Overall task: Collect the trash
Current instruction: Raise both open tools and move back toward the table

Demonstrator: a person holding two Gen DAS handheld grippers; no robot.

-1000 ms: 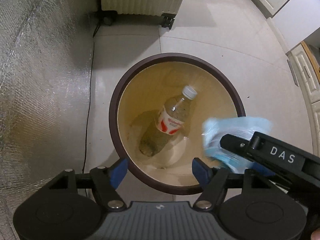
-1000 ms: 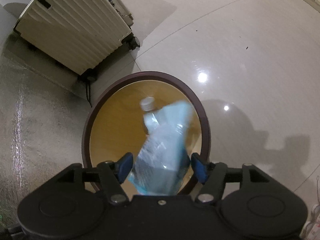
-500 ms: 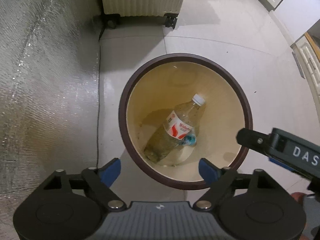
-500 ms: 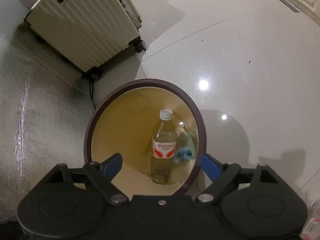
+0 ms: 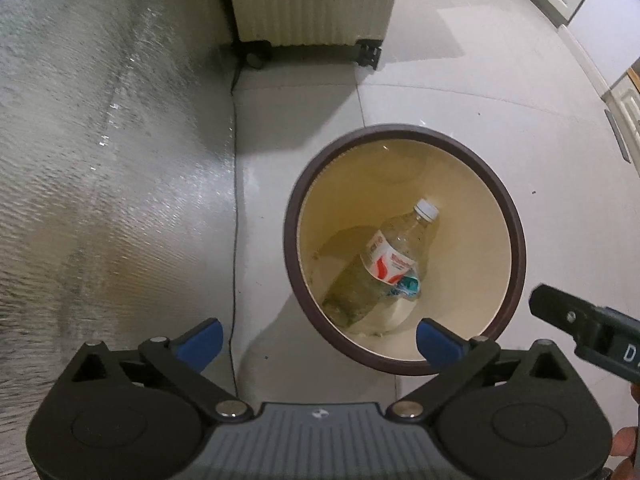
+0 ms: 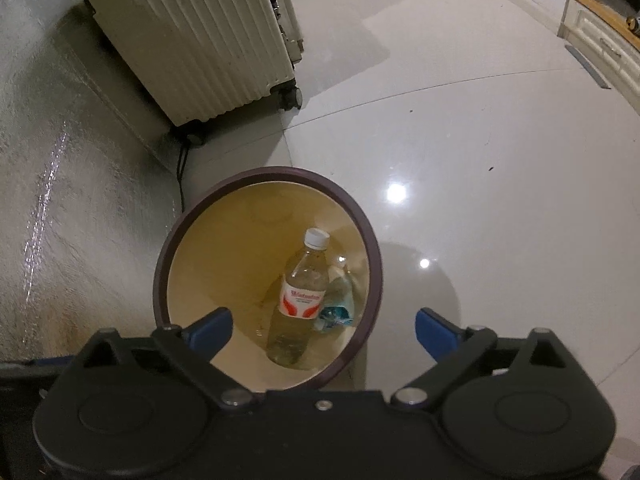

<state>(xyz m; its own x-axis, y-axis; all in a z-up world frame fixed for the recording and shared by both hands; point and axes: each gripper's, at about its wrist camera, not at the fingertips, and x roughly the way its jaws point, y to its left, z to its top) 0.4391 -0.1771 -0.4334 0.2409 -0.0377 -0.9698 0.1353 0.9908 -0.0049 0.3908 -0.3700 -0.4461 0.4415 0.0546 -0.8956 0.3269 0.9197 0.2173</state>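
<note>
A round bin with a brown rim (image 5: 292,216) and cream inside stands on the tile floor. In it lies a clear plastic bottle (image 5: 384,268) with a red and white label and a white cap. A crumpled blue wrapper (image 5: 408,286) lies against the bottle. My left gripper (image 5: 318,342) hangs above the bin's near left edge, jaws opening, nothing between them. In the right wrist view the bin rim (image 6: 160,280), the bottle (image 6: 302,300) and the wrapper (image 6: 338,306) lie below my right gripper (image 6: 322,330), jaws also opening and empty.
A cream ribbed suitcase (image 5: 312,0) (image 6: 192,40) on wheels stands behind the bin. A black cable (image 5: 234,200) runs along a silvery textured surface (image 5: 100,160) on the left. White cabinets (image 5: 624,112) line the right. Glossy floor (image 6: 480,160) spreads to the right.
The blue wrapper left my right gripper and dropped into the bin beside the bottle. Both grippers opened wider and rose, so the bin looks smaller.
</note>
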